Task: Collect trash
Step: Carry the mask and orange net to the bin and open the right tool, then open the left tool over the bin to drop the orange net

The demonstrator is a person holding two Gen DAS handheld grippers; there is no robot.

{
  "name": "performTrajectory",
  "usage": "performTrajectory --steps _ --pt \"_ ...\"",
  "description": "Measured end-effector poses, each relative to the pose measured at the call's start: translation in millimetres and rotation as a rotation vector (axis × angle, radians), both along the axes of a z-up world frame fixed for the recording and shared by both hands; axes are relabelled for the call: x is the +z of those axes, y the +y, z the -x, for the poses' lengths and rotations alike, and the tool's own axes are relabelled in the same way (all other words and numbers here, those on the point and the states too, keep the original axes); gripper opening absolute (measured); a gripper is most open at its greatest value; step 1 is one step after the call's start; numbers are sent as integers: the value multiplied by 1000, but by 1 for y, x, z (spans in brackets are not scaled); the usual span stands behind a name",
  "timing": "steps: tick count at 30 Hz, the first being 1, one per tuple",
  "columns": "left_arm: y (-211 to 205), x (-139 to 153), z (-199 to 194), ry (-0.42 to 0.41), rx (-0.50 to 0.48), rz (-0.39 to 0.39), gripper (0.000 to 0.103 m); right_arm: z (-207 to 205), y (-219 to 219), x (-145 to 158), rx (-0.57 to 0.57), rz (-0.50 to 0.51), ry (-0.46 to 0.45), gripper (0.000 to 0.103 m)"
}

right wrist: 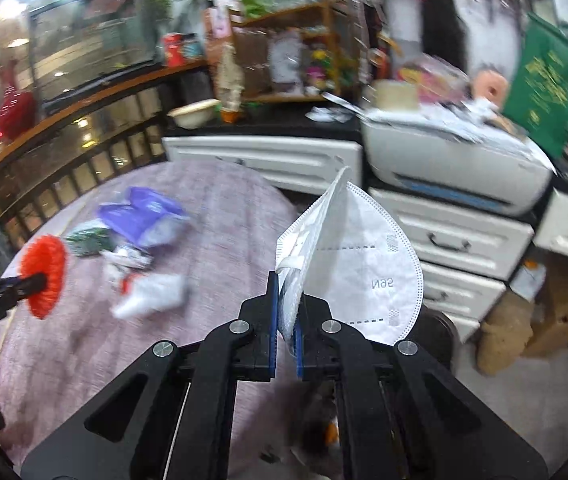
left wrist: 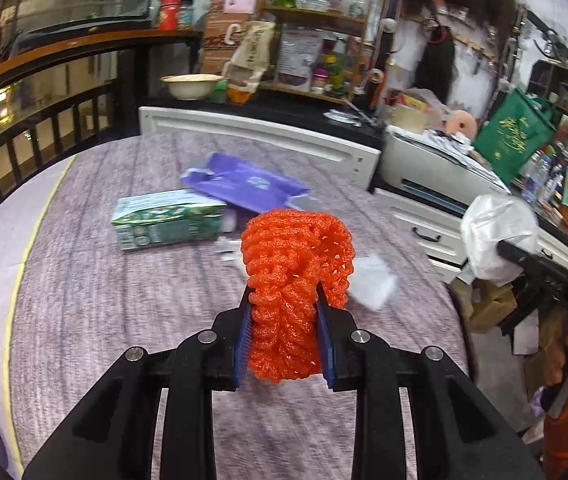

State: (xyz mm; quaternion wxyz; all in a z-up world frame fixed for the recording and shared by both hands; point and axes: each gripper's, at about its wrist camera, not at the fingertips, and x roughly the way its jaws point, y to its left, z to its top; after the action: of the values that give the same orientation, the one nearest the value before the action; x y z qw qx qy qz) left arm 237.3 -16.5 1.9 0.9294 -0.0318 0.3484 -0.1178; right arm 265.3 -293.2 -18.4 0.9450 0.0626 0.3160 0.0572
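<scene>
My left gripper (left wrist: 284,295) is shut on an orange foam net (left wrist: 296,256), held above the purple-grey tablecloth (left wrist: 123,300). My right gripper (right wrist: 288,292) is shut on the edge of a white folded face mask (right wrist: 364,264), out past the table's right edge. Each wrist view also shows the other gripper: the mask (left wrist: 496,236) at the right, the orange net (right wrist: 43,280) at the left. On the cloth lie a green carton (left wrist: 167,220), a purple wrapper (left wrist: 243,186) and a white crumpled piece (left wrist: 372,284).
White drawers (left wrist: 432,236) and a printer (left wrist: 436,168) stand close to the table's right side. A green bag (left wrist: 516,136) hangs behind them. A dark railing (left wrist: 43,120) curves along the left. Cardboard boxes (right wrist: 544,320) sit on the floor at the right.
</scene>
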Motion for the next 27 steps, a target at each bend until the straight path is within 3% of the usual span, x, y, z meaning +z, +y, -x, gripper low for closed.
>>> performTrajectory --steps 18,20,22,23,24,27 --pt "-103 -3 7 6 -196 40 28 -27 -72 -165 -195 -63 388 8" --pt "-109 -5 7 14 -209 38 28 -28 -77 -180 -207 -89 429 15" --pt "-116 -7 8 20 -220 33 28 -24 -82 -193 -219 -121 463 49" --pt "-119 -9 9 25 -226 32 28 -22 -82 -193 -230 -122 461 58" --pt "-121 -10 9 30 -231 33 28 -17 -84 -194 -244 -116 447 62" --pt "-131 -14 11 44 -251 37 28 -7 -88 -192 -260 -103 437 63"
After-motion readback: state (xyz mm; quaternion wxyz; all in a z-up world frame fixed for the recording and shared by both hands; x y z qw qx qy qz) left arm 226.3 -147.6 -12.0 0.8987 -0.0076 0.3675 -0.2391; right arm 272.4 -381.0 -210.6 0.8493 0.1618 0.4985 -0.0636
